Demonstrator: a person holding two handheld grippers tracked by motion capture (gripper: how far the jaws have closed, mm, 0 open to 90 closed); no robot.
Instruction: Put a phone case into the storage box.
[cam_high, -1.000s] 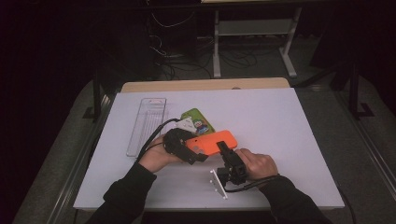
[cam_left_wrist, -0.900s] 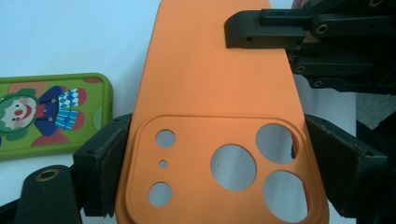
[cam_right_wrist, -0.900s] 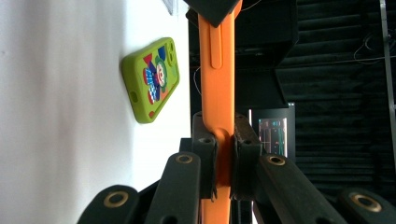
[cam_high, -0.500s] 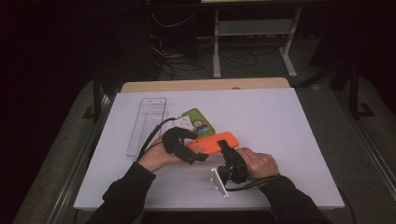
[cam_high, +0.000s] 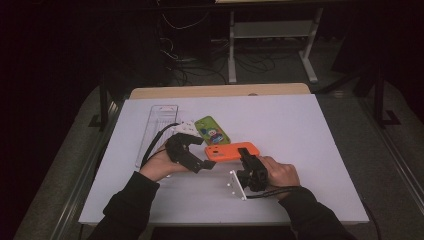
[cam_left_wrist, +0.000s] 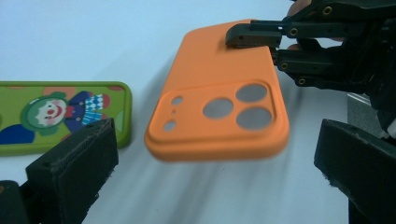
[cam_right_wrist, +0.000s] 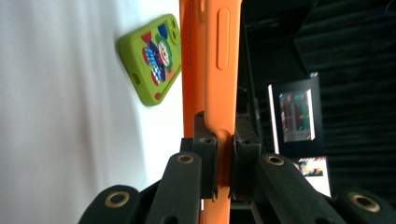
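- Right gripper (cam_high: 246, 158) has its fingers clamped tight on one end of the orange rubbery phone case (cam_left_wrist: 219, 100), holding it just above the white bench (cam_high: 310, 140).
- Left gripper (cam_high: 210, 164) fingers have just been opening and now stand wide, pads clear of the case, whose camera end sits just ahead of them.
- Green cartoon-clown phone case (cam_high: 212, 131) lies flat just beyond the left fingers.

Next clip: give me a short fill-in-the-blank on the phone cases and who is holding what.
1. The right gripper is shut on the ____ phone case.
2. The left gripper has just opened its jaws; they stand ____.
3. The green phone case with the clown picture lies on the ____ table.

Missing words: orange; open; white
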